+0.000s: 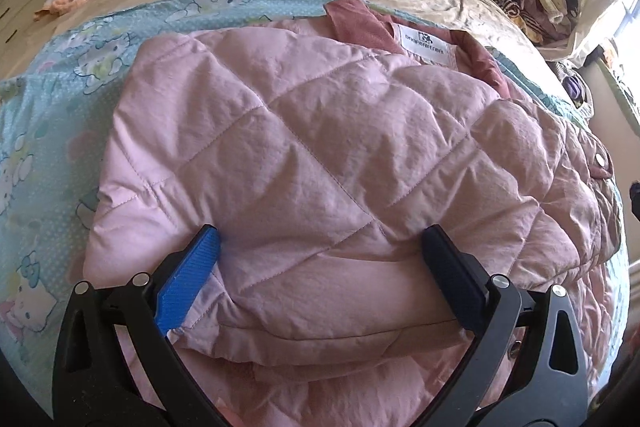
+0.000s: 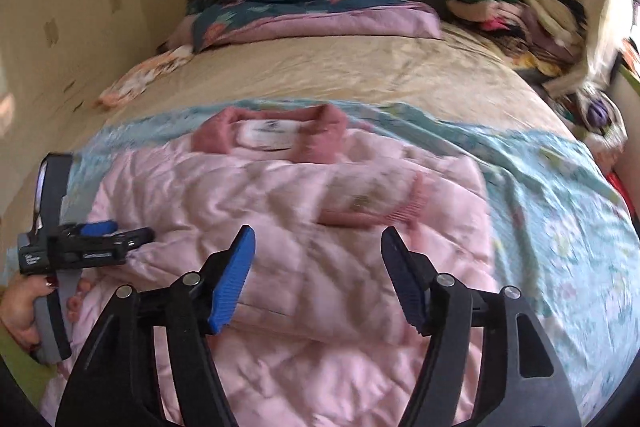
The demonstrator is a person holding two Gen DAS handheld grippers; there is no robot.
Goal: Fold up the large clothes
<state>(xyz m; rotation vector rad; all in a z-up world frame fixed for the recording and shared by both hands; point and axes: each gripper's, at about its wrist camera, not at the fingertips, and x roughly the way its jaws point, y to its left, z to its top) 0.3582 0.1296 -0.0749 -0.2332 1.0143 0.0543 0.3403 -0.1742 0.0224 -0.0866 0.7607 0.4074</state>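
Pink quilted jacket (image 1: 304, 147) folded on cartoon-print sheet (image 1: 60, 87), left gripper (image 1: 320, 255) spread wide — pads pressed into padding, right gripper (image 2: 316, 279) parted, holding nothing.

Ahead of my claws: the pink quilted jacket (image 2: 288, 227) fills the near bed.
My left: my other gripper (image 2: 100, 245) sits low at the jacket's edge.
Beyond collar: bare tan sheet (image 2: 320, 75), open.
Far right: heaped clothes (image 2: 516, 15) block that corner.
Headboard end: folded quilt (image 2: 304, 15).
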